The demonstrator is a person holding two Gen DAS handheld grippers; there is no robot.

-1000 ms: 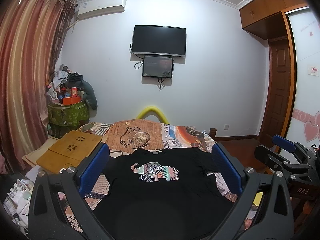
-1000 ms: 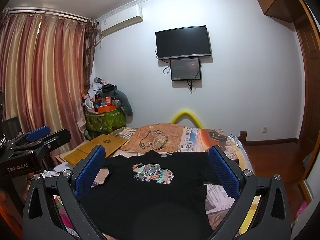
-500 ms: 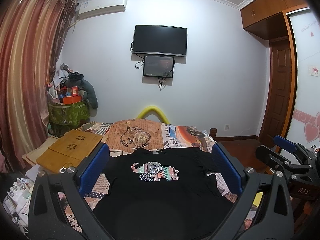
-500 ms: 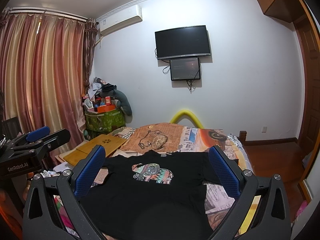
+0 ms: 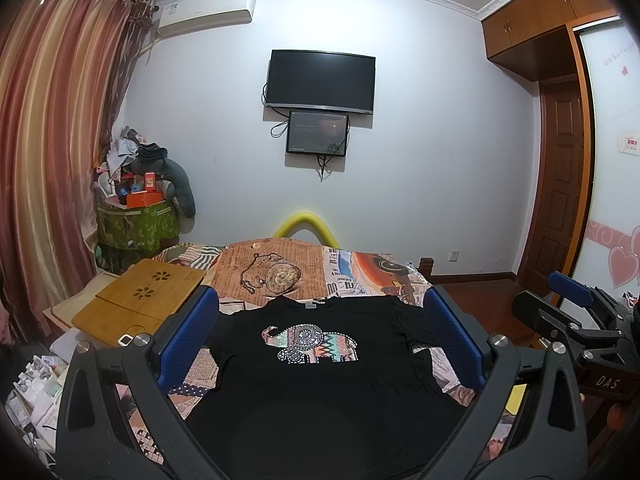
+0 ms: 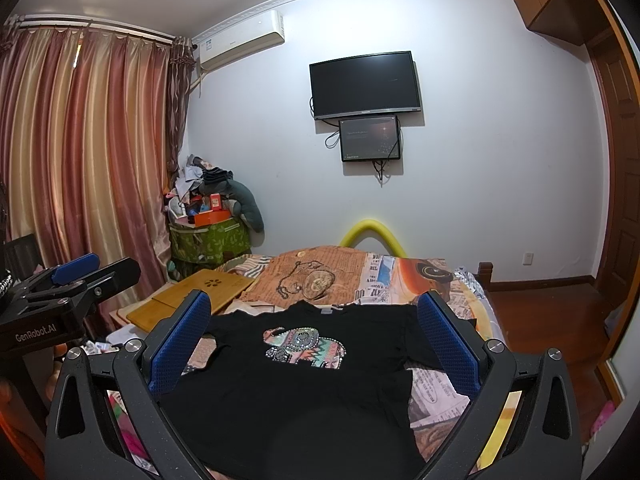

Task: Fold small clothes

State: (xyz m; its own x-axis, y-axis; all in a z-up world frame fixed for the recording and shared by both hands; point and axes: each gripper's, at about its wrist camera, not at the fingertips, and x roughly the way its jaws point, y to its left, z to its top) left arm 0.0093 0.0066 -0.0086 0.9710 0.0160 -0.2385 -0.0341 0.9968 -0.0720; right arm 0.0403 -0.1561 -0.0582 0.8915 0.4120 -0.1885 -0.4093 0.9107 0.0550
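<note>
Bamboo-coloured lap tray (image 5: pixel 144 300) sits at your left on the bed (image 5: pixel 360 272), and your left tool (image 5: pixel 320 344) hovers released, blue pads spread wide with nothing between them. Centre, the black T-shirt (image 5: pixel 320 384) with its elephant print (image 5: pixel 310 343) lies flat on the bed, collar away from you. Your right tool (image 6: pixel 314 344) hangs equally released above it.

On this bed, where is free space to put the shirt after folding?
Free: the bedspread between the black T-shirt collar and the bed's far end. A narrower strip lies right of the shirt's sleeve. Crowded: the left side, with the wooden lap desk and clutter below it.
</note>
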